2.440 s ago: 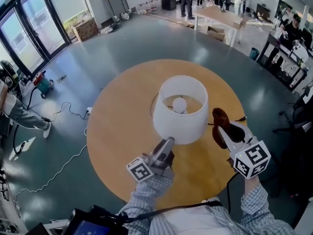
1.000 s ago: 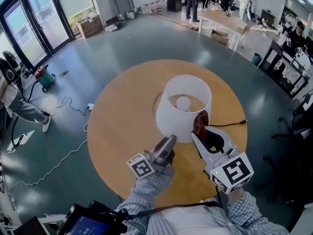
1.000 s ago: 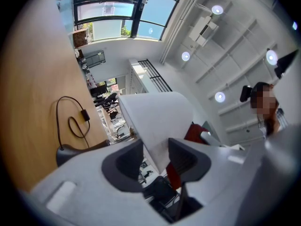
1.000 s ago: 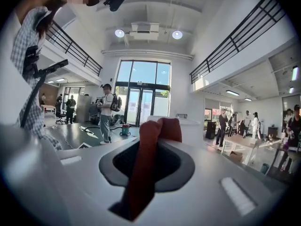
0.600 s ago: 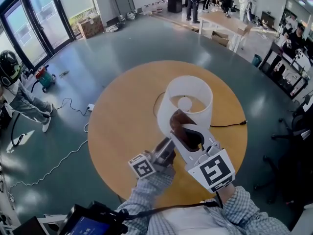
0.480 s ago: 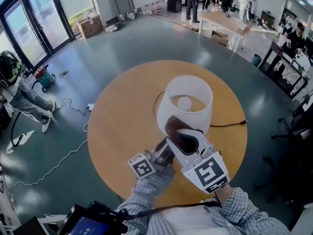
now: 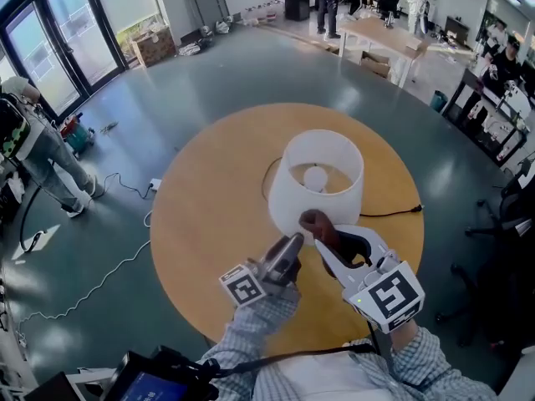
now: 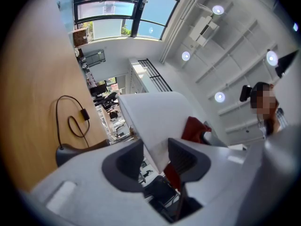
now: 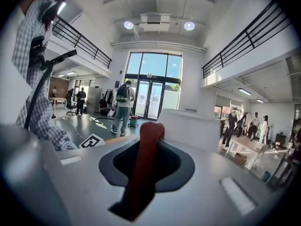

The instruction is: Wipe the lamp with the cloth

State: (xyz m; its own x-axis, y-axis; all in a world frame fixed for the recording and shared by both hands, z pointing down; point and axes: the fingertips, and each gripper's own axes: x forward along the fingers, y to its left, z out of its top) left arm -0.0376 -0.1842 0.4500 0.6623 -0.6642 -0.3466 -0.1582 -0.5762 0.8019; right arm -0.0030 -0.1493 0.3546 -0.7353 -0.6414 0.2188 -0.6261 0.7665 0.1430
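head view: the shade of the lamp (image 7: 318, 182) covers its stand and base; only the bulb (image 7: 314, 177) shows through the open top. your left gripper (image 7: 287, 247) has its jaw tips tucked under the shade's rim, unreadable from there. the cord (image 7: 389, 215) runs out of sight behind the shade. the tip of the cloth (image 7: 316, 223) sits at the rim; contact cannot be told. its lower end sinks unseen into your right gripper (image 7: 332, 241). your sleeves hide the near edge of the table (image 7: 209, 199).
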